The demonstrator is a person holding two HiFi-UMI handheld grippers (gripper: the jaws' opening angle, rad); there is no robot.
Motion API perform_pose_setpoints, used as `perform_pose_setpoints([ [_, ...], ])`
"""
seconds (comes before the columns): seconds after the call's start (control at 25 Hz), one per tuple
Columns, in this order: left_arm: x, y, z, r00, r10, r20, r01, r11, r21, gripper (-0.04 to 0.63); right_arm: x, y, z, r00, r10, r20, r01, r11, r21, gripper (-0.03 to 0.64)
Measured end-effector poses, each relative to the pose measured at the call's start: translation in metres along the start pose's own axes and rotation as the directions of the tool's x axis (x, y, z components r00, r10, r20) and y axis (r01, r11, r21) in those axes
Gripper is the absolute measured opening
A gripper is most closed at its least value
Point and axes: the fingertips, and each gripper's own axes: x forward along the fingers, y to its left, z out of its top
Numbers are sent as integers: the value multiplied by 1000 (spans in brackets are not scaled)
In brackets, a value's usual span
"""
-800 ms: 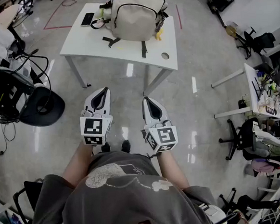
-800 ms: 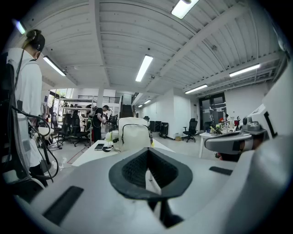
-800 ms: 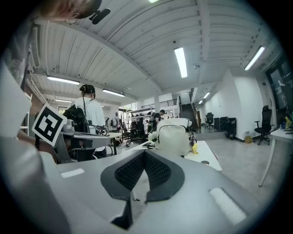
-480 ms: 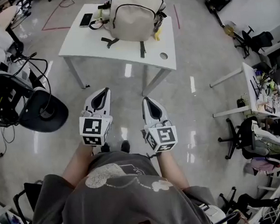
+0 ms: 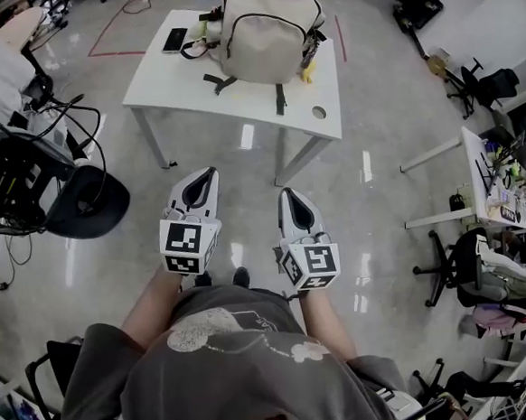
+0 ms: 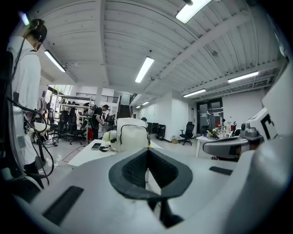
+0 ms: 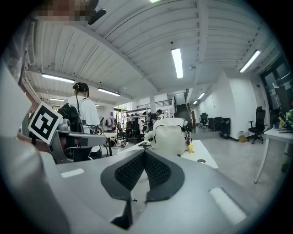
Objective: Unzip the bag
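Head view: a cream-coloured fabric backpack with black zip lines (image 5: 267,28), the bag to be unzipped, stands on a white rectangular table (image 5: 180,80) at 12 o'clock from the person, well apart from both claws. A dark flat phone (image 5: 175,40) lies at 9 o'clock of the bag, and a small yellow object (image 5: 307,72) sits at its 4 o'clock, near the table's right edge. The white left gripper (image 5: 209,172) and the white right gripper (image 5: 285,192) hang side by side over the glossy grey floor (image 5: 242,170), both pointing toward 12 o'clock, each with a black-and-white marker cube at the rear. A black round-seated office chair (image 5: 86,202) stands at 9 o'clock of the left gripper.

Left gripper view: its black ribbed pads meet at the tips, so the claw is closed with nothing between. The bag shows just above the tips at 12 o'clock, upright on the table, its zip closed as far as can be seen. The right gripper shows at 3 o'clock.

Right gripper view: its pads also touch at the tips, the claw closed and empty. The bag stands at 12 o'clock beyond them. A person in a white shirt (image 7: 84,112) stands at 10 o'clock.
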Motion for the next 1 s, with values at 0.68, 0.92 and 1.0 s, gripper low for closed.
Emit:
perform_pose_setpoints([
  [0.68, -23, 65, -34, 999, -11, -50, 15, 995, 95, 6, 23, 46, -14, 997, -61, 37, 58, 994, 88, 0],
  [0.92, 19, 74, -35, 999, -10, -34, 12, 998, 57, 6, 71, 12, -19, 998, -51, 44, 47, 995, 87, 0],
  [1.0, 33, 79, -35, 999, -2, -32, 4, 999, 48, 6, 89, 2, -18, 998, -42, 52, 38, 996, 80, 0],
])
